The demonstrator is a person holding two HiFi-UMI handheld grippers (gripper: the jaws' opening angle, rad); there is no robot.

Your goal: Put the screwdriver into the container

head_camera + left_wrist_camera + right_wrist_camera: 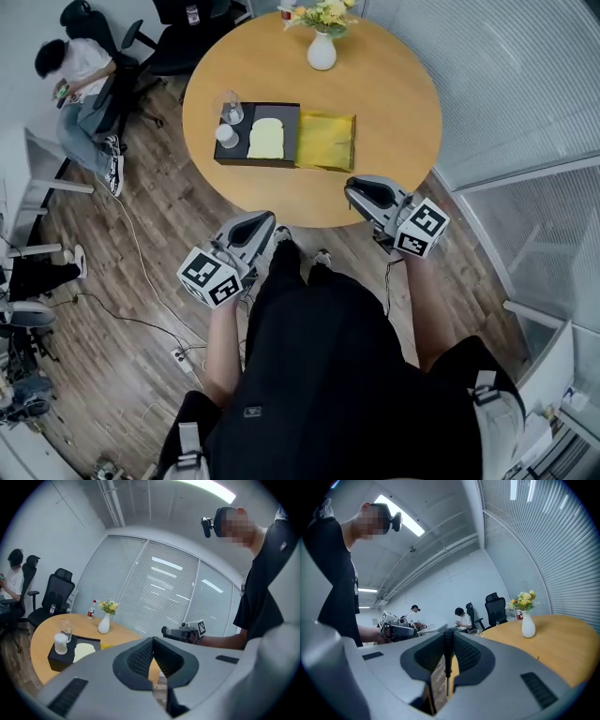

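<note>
My right gripper (449, 641) is shut on a screwdriver (448, 654). Its black handle sits upright between the pads and its thin shaft points down into the gap. In the head view the right gripper (362, 189) hovers over the near edge of the round wooden table (394, 103), just in front of the yellow container (326, 141). The screwdriver itself does not show there. My left gripper (257, 223) hangs off the table's near edge to the left, jaws together with nothing between them (153, 641).
A black tray (286, 117) left of the container holds a glass (231, 108), a white cup (226, 135) and a cream bread-shaped piece (267, 139). A vase with flowers (322, 49) stands at the far edge. A person sits (80, 80) by office chairs at the far left.
</note>
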